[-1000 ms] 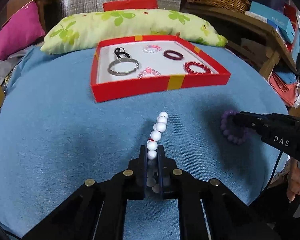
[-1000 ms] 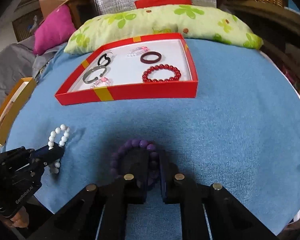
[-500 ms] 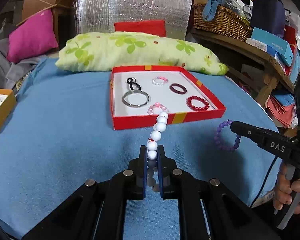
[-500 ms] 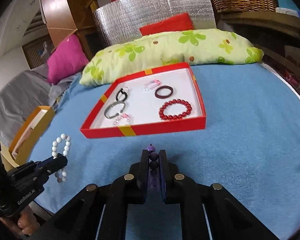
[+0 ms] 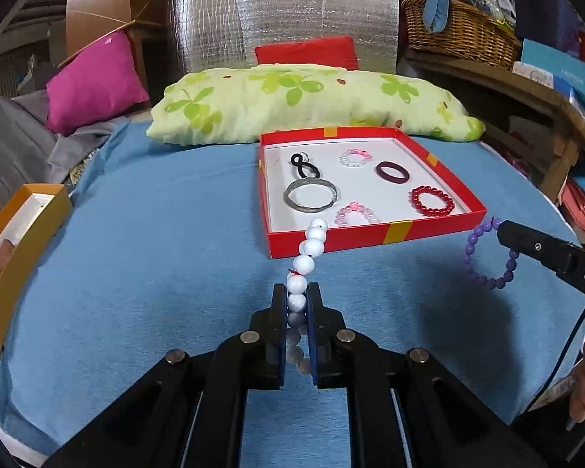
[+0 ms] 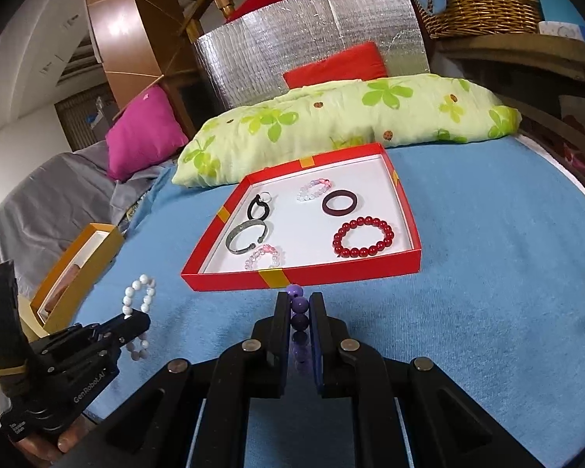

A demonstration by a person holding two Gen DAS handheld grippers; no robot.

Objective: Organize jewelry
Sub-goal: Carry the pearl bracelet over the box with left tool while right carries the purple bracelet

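Over on the left: left gripper (image 5: 296, 304) clamped on the white bead bracelet (image 5: 308, 249), beads standing up out of the fingers, lifted clear of the blue cloth (image 5: 156, 253), short of the near wall of the red tray (image 5: 370, 234). Looks like the carry-to-tray step. Best done by clearing that front wall with height to spare, then lowering into bare white floor before letting go. Free space tight at the near left: silver bangle (image 5: 311, 194) and a pink bead ring (image 5: 355, 212) sitting right behind the wall. More room toward the middle, between bangle and dark band (image 5: 392, 172).

Moving right: red bead bracelet (image 5: 432, 199) in the near right corner, black clasp (image 5: 305, 164) and a second pale bead ring (image 5: 355, 157) at the back.

Far right: right gripper (image 6: 297, 314) pinched on the purple bead bracelet (image 5: 487, 253), loop dangling free in the air beside the tray's right end. Same advice: up and over, then down.

Worth watching: both loops swinging, likely to snag the rim or knock pieces already laid out. Off to the edges, an orange box (image 5: 23, 257) at the left, a green floral pillow (image 5: 312, 101) just behind the tray, neither in the path.
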